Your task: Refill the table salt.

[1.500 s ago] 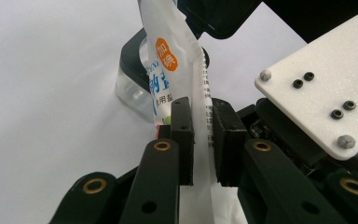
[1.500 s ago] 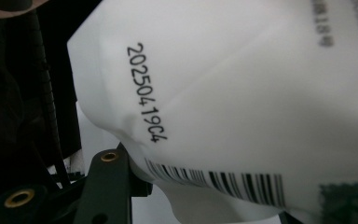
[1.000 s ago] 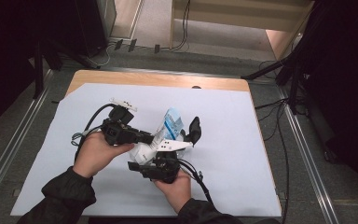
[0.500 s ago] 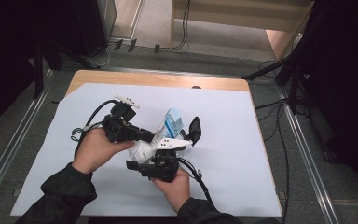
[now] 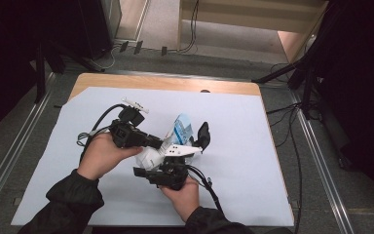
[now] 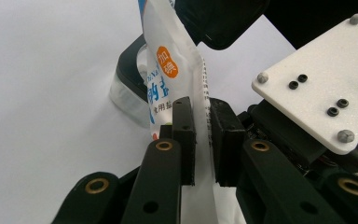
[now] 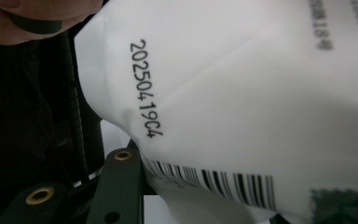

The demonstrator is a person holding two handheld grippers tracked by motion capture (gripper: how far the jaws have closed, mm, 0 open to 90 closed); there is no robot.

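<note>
At the moment of inspection, a person stood at the near edge of the surface [image 5: 253, 161], which was covered by a pale sheet, with a two-jaw gripper in each hand. Both tools were brought together above the middle of the sheet, on one white plastic pouch [image 5: 175, 139] bearing blue print and an orange badge.

The left gripper [image 6: 200, 140] had its jaws clamped on the pouch: in the left gripper view the two black pads pressed flat against either face of the thin sealed edge, with the film pinched between them. The pouch rose from that grip toward the top of the view, tilted slightly.

The right gripper [image 5: 168, 173] lay just below the pouch in the high view, its white three-cornered plate [image 6: 324, 88] uppermost. Its jaws had just been closing. In the right gripper view the pouch (back face, with a printed date code and a barcode) lay directly over the jaws, one black jaw showing at the lower left against the film. Whether those pads actually pressed on the pouch could not be established.

A small clear container with a dark rim [image 6: 130, 84] stood on the sheet just behind the pouch.
</note>
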